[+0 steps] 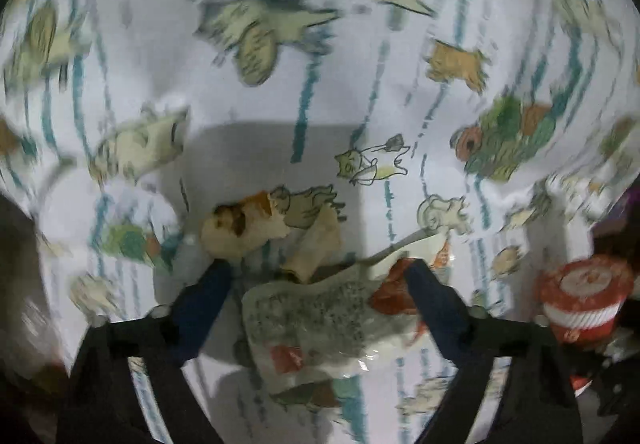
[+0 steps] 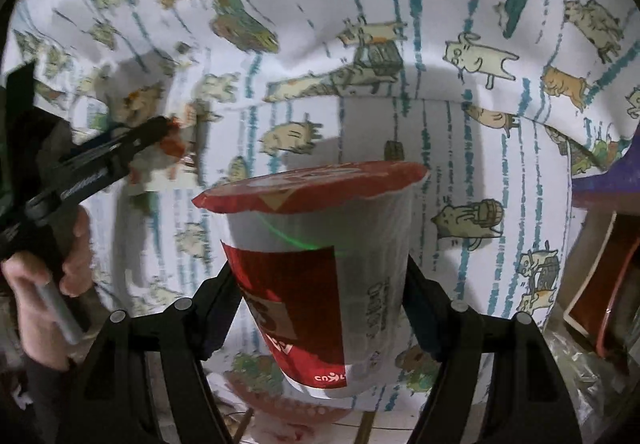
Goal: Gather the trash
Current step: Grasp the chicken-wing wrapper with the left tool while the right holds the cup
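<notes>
My left gripper point(image 1: 316, 276) points down at a small pile of trash on the cat-print tablecloth point(image 1: 280, 84). A flat white-and-grey wrapper point(image 1: 320, 316) with red patches lies between its open jaws; the left pad stands apart from it. Just beyond lie a crumpled stained tissue point(image 1: 240, 228) and a tan paper scrap point(image 1: 316, 248). My right gripper point(image 2: 320, 284) is shut on a red-and-white noodle cup point(image 2: 320, 276) with a red lid, tilted above the cloth. That cup point(image 1: 580, 296) also shows at the right of the left wrist view.
The right wrist view has a hand point(image 2: 40, 284) holding the left gripper, whose fingers point(image 2: 136, 140) reach the trash pile point(image 2: 168, 152). A purple object point(image 2: 608, 180) and a red-edged box point(image 2: 600, 304) stand past the cloth's right edge, with crinkled plastic point(image 2: 580, 356) below them.
</notes>
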